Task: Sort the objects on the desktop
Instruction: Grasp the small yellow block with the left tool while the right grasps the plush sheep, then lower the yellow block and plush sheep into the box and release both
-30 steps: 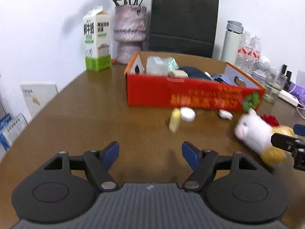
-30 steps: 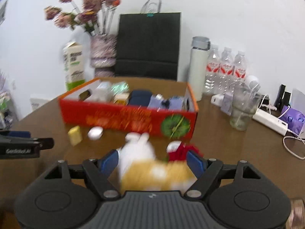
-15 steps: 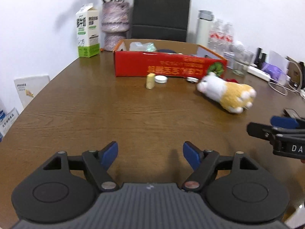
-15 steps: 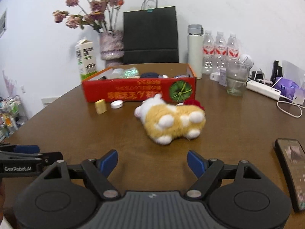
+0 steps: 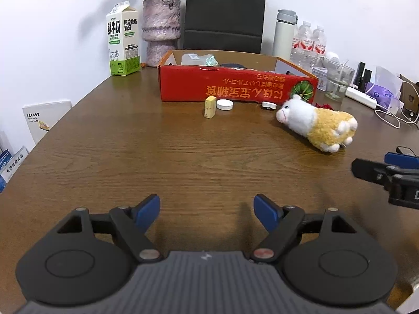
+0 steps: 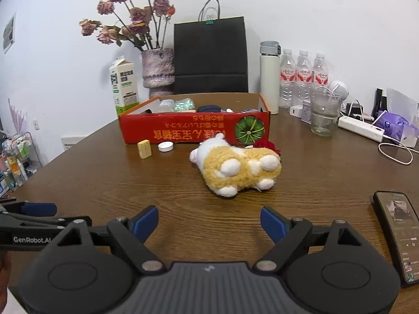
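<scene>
A white and yellow plush toy (image 6: 235,167) lies on its side on the brown table, also in the left wrist view (image 5: 318,123). Behind it stands an open red cardboard box (image 6: 193,130) holding several items (image 5: 235,89). In front of the box are a yellow block (image 6: 144,149) (image 5: 210,107), a white cap (image 6: 165,146) (image 5: 224,104) and a small white piece (image 5: 269,105). My left gripper (image 5: 207,212) is open and empty over bare table. My right gripper (image 6: 209,222) is open and empty, short of the plush toy.
A phone (image 6: 398,233) lies at the right near my right gripper. A glass (image 6: 324,115), power strip (image 6: 361,129), cable, water bottles (image 6: 303,78) and thermos (image 6: 269,76) stand back right. A milk carton (image 5: 123,39), flower vase (image 5: 161,31) and black bag (image 5: 224,13) stand behind the box.
Both grippers have pulled back from the box and the plush toy toward the near table edge. The plush toy lies free on the table, out of the right gripper's jaws.
</scene>
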`<state>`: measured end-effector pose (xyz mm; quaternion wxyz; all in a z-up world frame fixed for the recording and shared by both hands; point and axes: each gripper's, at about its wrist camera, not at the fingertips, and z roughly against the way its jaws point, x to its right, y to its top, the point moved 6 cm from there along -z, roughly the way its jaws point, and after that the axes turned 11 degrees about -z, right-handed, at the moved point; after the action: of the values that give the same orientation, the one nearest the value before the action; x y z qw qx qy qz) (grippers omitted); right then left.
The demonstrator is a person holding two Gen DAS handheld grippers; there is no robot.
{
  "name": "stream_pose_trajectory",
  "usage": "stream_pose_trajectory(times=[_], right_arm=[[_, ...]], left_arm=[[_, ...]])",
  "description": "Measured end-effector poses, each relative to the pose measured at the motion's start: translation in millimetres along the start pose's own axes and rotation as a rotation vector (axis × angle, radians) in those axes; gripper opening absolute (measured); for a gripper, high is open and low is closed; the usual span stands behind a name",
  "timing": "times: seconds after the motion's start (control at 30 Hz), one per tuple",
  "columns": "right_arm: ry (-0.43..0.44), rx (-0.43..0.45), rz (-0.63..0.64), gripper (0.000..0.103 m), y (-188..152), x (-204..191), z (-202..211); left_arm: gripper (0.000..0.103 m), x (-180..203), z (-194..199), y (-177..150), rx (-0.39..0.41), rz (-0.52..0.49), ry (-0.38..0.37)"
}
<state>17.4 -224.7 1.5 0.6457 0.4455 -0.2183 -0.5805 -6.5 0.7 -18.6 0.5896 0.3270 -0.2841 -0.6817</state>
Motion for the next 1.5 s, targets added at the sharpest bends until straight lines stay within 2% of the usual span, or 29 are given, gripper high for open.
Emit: stream_pose_trajectory(times=[0.2,0.33,0.47,0.53,0.63,0.73,0.77,0.8,0.83,0.87,0.97,1.1,1.33,1.43,1.5], right_arm=[[-0.021,0.034,0.017,0.085,23,8,-13],[-0.037,0.066,0.048,0.089,45,4,-33],[-0.022,0.035,0.098,0.089,59,-2,-67],[-0.009,0.017,0.128,0.089,64,-7,-84],[0.01,-0.013,0.143,0.084,70,-12,-110],[0.028,-0.084,0.173,0.071,67,-20,-133],[0.025,-0.111,0.187,0.069,63,-21,-140],[0.008,-0.115,0.203,0.067,60,-22,-145],[-0.015,-0.107,0.227,0.061,58,-23,-149],[-0.022,-0.107,0.234,0.053,56,-23,-151],[0.003,-0.111,0.157,0.046,59,-18,-148],[0.106,-0.076,0.037,0.044,68,-13,-123],[0.167,0.115,-0.064,0.044,116,1,-45],[0.172,0.194,-0.113,0.044,144,9,-22],[0.153,0.233,-0.102,0.044,158,11,-16]], left_arm=[[0.081,-17,-18,32,0.034,0.031,-0.021],[0.081,-23,-42,62,0.06,0.014,-0.038],[0.08,-25,-76,88,0.059,-0.002,-0.091],[0.076,-24,-94,99,0.064,-0.016,-0.087],[0.063,-24,-119,108,0.049,-0.036,-0.068],[0.038,-27,-138,111,0.03,-0.001,-0.106],[0.021,-29,-143,111,0.026,0.012,-0.119],[0.013,-30,-146,111,0.022,0.024,-0.134],[0.013,-31,-148,109,0.025,0.035,-0.141],[0.012,-32,-148,108,0.033,0.039,-0.14],[0.012,-32,-141,105,0.051,0.035,-0.132],[0.012,-34,-113,103,0.11,0.025,-0.119],[0.012,-56,-38,124,0.287,0.017,-0.093],[0.012,-70,-18,141,0.336,0.039,-0.089],[0.012,-77,-11,150,0.345,0.049,-0.066]])
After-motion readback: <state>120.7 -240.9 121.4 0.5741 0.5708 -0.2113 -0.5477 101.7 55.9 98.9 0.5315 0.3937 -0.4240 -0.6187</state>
